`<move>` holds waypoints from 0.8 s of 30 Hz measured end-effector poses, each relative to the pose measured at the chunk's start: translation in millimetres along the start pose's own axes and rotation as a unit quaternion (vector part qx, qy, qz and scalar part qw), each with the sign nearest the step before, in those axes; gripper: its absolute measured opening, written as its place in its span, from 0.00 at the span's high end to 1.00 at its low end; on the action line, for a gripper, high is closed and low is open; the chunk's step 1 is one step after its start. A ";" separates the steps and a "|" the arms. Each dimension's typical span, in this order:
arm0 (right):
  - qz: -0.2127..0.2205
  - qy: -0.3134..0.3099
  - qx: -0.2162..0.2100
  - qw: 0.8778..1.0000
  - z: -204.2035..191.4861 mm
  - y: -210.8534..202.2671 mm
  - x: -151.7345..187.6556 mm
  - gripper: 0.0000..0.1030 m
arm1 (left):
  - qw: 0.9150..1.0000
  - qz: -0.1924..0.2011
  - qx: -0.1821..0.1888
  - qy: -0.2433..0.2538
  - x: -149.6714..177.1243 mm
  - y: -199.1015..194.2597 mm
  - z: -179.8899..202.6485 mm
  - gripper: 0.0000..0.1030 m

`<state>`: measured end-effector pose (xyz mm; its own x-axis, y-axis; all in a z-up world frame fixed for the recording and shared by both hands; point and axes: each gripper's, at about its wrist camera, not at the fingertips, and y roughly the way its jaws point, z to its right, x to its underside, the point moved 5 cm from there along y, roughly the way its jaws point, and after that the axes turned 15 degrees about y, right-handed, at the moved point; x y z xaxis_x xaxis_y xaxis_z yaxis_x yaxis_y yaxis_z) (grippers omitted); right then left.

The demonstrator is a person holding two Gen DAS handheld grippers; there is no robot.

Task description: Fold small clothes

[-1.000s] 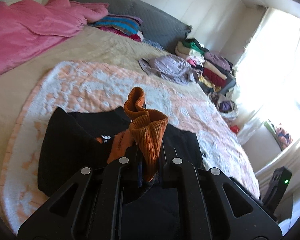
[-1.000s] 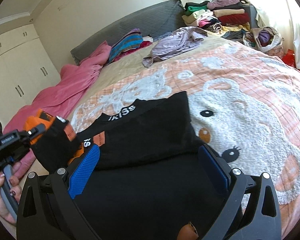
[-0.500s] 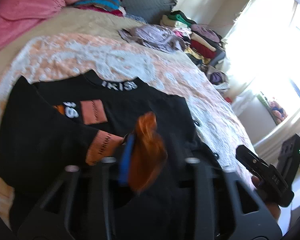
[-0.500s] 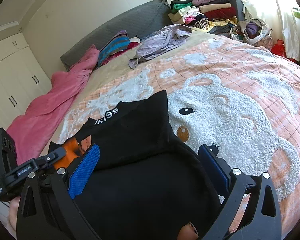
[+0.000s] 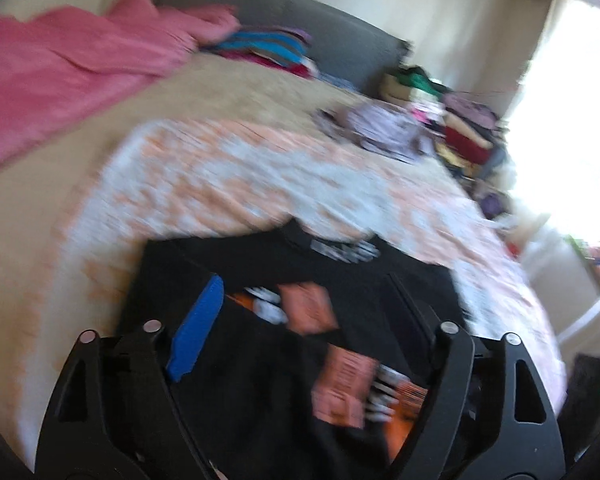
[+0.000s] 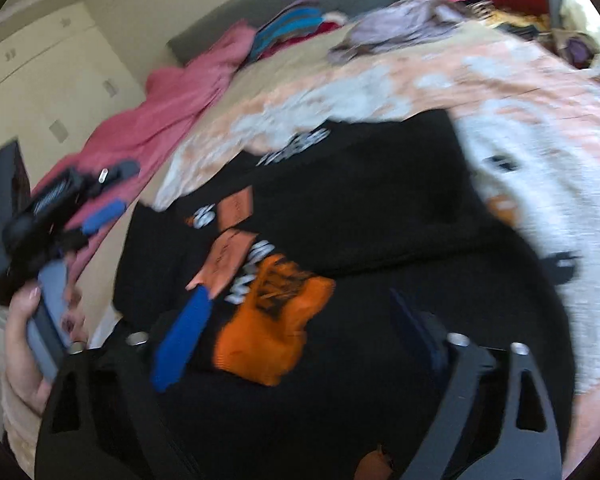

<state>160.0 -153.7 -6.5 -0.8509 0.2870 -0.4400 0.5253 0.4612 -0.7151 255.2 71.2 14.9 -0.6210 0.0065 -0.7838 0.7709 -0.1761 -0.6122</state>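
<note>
The left claw (image 5: 304, 320) has just been opening; its jaws stand spread above the black sweater (image 5: 260, 380), pinching nothing. The right claw (image 6: 300, 320) has just been closing a little, yet stays spread over the orange cuff (image 6: 276, 328), not pressing it. The sweater lies on the pink-and-white blanket (image 5: 220, 176) near the bed's foot. A pink cover (image 5: 60, 72) and a pile of clothes (image 5: 452, 128) sit toward the headboard.
</note>
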 end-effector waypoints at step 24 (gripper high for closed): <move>0.111 -0.168 -0.008 0.979 -89.2 -26.1 -78.2 0.86 | 0.988 0.042 -0.041 -0.145 28.6 -23.6 -139.5 0.13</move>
<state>213.1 -113.3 95.0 -0.6672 0.0898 -0.7395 0.6950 0.4322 -0.5746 239.1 212.9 -7.7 -0.5590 -0.2894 -0.7770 0.8234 -0.0834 -0.5613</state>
